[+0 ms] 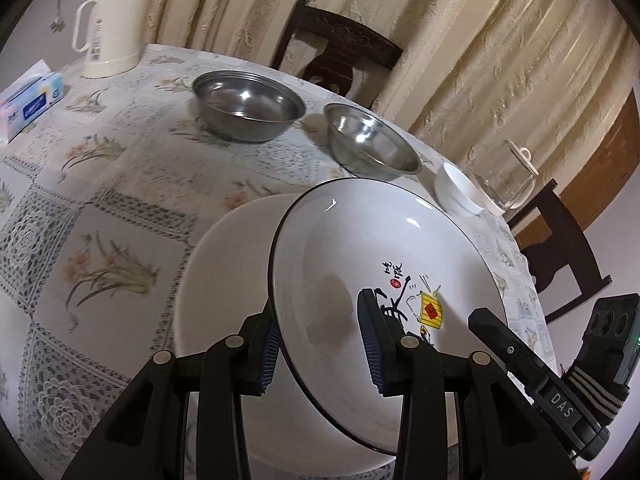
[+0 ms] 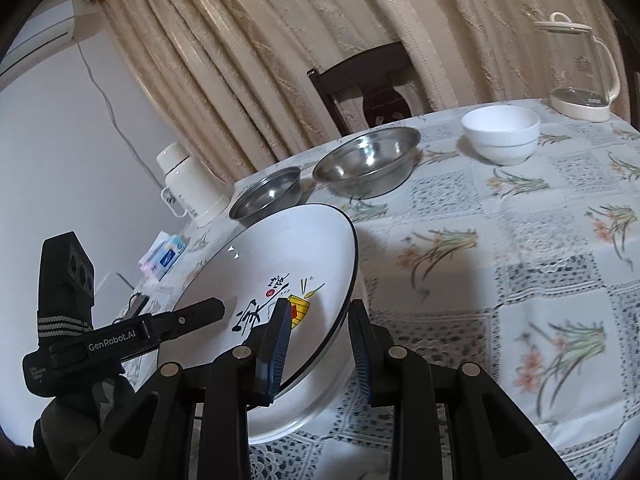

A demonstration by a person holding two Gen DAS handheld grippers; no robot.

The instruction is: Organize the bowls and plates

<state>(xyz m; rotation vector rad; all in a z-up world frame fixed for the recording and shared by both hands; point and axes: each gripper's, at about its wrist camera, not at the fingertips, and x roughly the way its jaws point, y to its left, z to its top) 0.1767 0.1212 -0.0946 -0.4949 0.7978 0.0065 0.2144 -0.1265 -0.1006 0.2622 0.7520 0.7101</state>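
Both claws, left claw (image 1: 322, 346) and right claw (image 2: 316, 340), pinch the decorated plate (image 1: 400, 240); only the left view shows the plain plate (image 1: 224, 264) beneath.

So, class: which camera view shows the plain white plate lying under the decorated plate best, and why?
The left wrist view. There the plain white plate shows a broad arc of rim and face left of the decorated plate. The right wrist view shows only a thin crescent of it beneath the decorated plate.

Cream thermos (image 1: 110, 20), tissue pack (image 1: 34, 102), glass kettle (image 2: 580, 68) w/ chairs (image 1: 336, 50), curtain (image 2: 248, 60).
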